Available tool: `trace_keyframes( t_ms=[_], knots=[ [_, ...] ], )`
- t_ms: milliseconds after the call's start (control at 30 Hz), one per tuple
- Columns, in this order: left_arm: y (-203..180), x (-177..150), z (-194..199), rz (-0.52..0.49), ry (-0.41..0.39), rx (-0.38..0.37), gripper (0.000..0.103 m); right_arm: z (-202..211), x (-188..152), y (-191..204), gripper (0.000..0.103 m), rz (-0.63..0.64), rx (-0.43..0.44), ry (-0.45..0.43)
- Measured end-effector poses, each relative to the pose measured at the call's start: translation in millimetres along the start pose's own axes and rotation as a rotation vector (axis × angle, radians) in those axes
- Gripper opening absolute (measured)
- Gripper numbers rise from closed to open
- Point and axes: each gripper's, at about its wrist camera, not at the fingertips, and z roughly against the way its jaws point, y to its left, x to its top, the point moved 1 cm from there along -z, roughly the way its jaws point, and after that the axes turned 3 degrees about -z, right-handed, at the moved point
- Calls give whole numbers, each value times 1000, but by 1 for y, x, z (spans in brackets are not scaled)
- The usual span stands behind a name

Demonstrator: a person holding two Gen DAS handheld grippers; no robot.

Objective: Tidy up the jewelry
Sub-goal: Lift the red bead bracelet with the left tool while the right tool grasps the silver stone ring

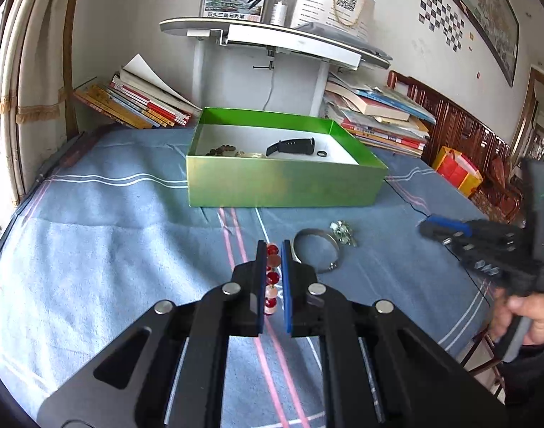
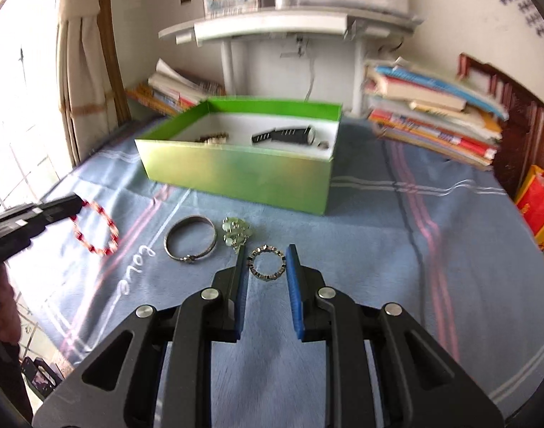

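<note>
Blue cloth (image 2: 396,249): left gripper (image 1: 273,249) clamps red bracelet (image 1: 272,278); right gripper (image 2: 266,255) gapes around ring (image 2: 266,263).

Your daylight pours in from the window (image 2: 8,114) left of the green box (image 2: 236,178), blown out white. Your right view smears the books (image 2: 432,114); both views bow at their edges.

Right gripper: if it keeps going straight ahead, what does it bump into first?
Probably the small beaded ring lying on the blanket between the open right gripper's fingertips. Beyond that stands the green box, though depth is hard to judge.
</note>
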Motion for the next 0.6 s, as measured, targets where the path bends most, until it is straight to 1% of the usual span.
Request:
trace_keyframes(
  t_ms=[67, 267, 600],
  knots=[
    [-3, -1, 4, -1, -2, 0, 8, 16, -1, -1, 21, -6, 1, -32],
    [-8, -3, 17, -7, -11, 18, 8, 39, -5, 2, 21, -11, 20, -72],
    [-14, -7, 26, -22, -8, 22, 8, 49, -7, 3, 21, -19, 40, -89]
  ],
)
